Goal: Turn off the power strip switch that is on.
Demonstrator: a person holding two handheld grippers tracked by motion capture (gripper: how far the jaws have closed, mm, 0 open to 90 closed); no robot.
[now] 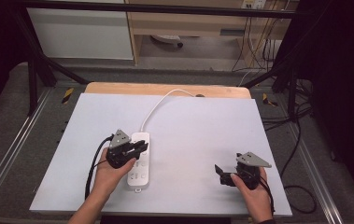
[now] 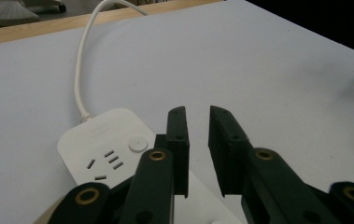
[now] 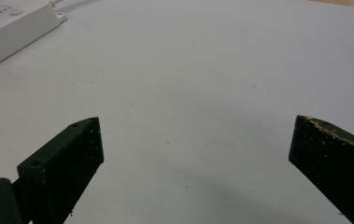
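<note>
Lying nearest the person, two forearms entered from the bottom edge of the high view, each hand bearing a two-jaw gripper above a pale grey-white sheet (image 1: 193,135) that covered most of the table. Left gripper (image 1: 139,148): held over the middle of a white power strip (image 1: 138,161), its jaws drawn nearly together with a narrow slit between them and nothing caught in that slit; the left gripper view showed the jaw tips poised above the strip's top face, and whether they touched it could not be told. Right gripper (image 1: 220,173): held low over bare sheet, well apart from the strip, jaws spread wide and released, with nothing between them. Power strip: lay lengthwise on the left half of the sheet, sockets and a round button on top, its white cord (image 1: 158,105) curving away toward the far edge. Sheet: plain, unmarked save for small specks seen in the right gripper view. Beyond it, a strip of light wooden tabletop (image 1: 165,88) showed along the far side. Around the table ran a black metal frame (image 1: 34,70) with slanted struts, standing on grey floor. Farther off stood a white panel (image 1: 81,32), pale wooden furniture (image 1: 188,23), and a tangle of dark cables (image 1: 258,51) at the right.
</note>
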